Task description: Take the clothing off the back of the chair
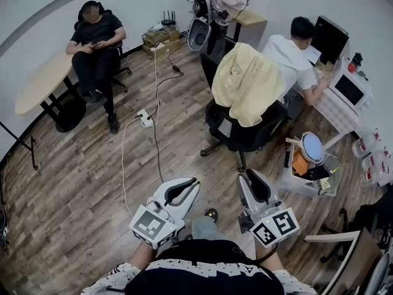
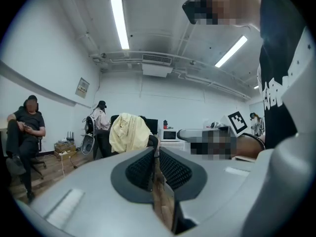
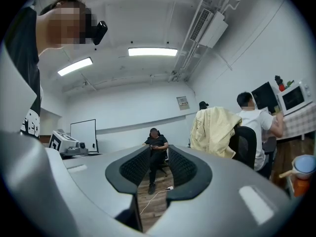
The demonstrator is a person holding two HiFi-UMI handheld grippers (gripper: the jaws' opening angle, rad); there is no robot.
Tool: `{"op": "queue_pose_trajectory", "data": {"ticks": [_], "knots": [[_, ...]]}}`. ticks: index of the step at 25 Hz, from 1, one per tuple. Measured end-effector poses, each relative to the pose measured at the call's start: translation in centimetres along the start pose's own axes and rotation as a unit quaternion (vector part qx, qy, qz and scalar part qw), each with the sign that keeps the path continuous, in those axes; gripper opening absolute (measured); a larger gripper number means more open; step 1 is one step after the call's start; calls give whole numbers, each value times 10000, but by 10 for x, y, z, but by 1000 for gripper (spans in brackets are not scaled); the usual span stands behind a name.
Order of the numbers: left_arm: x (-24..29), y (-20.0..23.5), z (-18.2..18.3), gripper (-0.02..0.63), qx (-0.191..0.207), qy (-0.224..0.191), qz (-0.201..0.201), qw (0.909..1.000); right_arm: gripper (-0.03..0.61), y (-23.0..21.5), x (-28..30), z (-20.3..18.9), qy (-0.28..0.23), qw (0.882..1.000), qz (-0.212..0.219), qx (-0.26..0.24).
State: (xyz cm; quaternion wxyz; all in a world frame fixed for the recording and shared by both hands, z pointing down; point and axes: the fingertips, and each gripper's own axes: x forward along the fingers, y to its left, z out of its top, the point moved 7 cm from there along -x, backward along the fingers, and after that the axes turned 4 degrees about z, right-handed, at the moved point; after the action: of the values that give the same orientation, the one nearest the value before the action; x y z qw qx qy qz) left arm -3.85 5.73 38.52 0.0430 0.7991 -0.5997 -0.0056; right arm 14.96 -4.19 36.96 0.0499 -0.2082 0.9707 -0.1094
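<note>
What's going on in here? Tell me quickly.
A person holds a two-jaw tool in each hand and faces a black office chair with a pale yellow garment draped over its back. Neither tool touches the garment; both are well short of the chair. The left tool is shut with nothing in it. The right tool is open and empty. Two other people sit in the room, one at a desk just beyond the chair and one by the far wall.

Open floor (image 1: 190,165) before chair (image 1: 242,134); power strip (image 1: 145,118) leftward
</note>
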Motion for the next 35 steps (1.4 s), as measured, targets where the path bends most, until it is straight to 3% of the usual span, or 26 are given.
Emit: {"op": "queue_pose_trajectory", "data": {"ticks": [19,35], "knots": [[109,36,6,17,123,86,-457,9988,140,-80,40,6,-66,9996,-248,82],[181,51,17,48,463,299,-852,9948,172,-138,42,10,-271,9956,-869,229]]}}
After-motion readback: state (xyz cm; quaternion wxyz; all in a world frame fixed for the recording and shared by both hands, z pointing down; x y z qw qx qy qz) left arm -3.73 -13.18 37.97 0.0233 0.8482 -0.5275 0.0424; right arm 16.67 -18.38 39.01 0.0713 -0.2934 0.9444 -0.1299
